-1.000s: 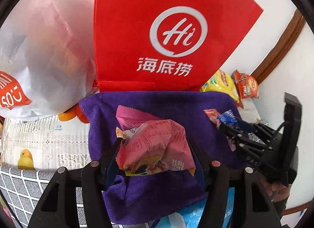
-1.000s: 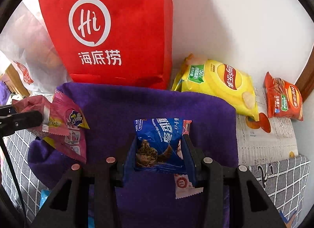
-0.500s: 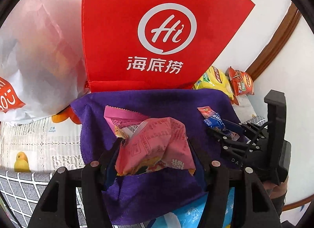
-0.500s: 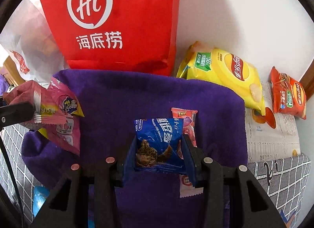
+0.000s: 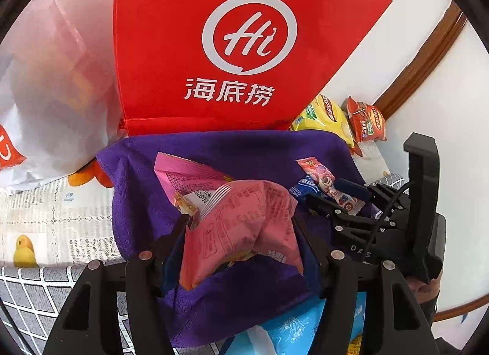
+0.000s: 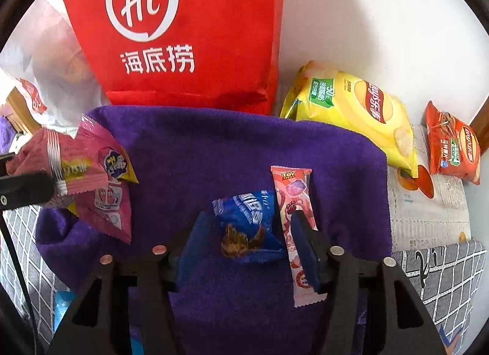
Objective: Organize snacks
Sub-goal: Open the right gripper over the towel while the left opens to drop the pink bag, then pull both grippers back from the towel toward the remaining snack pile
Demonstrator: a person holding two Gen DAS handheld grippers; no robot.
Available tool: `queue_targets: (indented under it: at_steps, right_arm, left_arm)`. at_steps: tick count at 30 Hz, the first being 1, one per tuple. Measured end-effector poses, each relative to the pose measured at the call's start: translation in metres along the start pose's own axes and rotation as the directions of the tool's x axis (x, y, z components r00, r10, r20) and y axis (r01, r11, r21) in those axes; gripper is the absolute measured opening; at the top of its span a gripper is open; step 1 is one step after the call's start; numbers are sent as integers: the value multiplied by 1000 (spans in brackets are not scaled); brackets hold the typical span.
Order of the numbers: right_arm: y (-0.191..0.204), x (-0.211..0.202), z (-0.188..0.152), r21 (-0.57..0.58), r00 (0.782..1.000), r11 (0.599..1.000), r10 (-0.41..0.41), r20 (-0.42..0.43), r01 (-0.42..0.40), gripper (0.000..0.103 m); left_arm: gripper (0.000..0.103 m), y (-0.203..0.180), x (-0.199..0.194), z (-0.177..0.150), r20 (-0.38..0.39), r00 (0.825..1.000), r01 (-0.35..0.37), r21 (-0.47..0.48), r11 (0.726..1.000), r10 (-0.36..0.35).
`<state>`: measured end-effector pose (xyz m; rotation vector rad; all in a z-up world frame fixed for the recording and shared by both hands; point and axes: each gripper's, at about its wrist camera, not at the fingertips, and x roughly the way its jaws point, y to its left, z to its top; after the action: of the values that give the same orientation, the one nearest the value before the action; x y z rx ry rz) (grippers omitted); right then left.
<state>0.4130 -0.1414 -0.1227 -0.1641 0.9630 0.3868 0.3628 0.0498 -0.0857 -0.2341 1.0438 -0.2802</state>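
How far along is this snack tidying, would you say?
Done: a blue cookie packet and a pink bar lie together on the purple cloth; the right gripper has just been opening its jaws around the blue packet, pads off it. In hand: the left gripper grips a pink packet over the cloth. Left, probably: the yellow chip bag and orange chip bag by the wall.

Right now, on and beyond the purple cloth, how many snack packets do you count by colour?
Pink packets: 2
Blue packet: 1
Long red-and-white packet: 1
Yellow chip bag: 1
Orange chip bag: 1
Total: 6
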Motion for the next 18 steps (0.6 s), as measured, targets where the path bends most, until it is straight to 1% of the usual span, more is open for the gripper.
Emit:
queue_targets:
  at_steps: [3,5,6,11,18]
  right_arm:
    - [0,-6,2,16,1000,1000,12,17,-13,63]
    - [0,-12,3,22,999,1000,14,29,-15,64]
    - [0,-15,4,22,999,1000,14,35,-15,65]
    - [0,-33,5,31,996,999,13,86,-15,71]
    - [-9,-57,6,82,990,997,-3,143,-8,71]
  left_arm:
    - [72,3,-2,1,2,1000,20,-12,1000,-20]
    - [80,4,-5,2,7,999,47,-23,999,-47]
    - [81,4,-6,1,10,998,56,-29,998,-56]
    - [82,0,-10,0,18,999,37,-15,999,-36]
    - [82,-8,-14,0,19,999,35,2,999,-35]
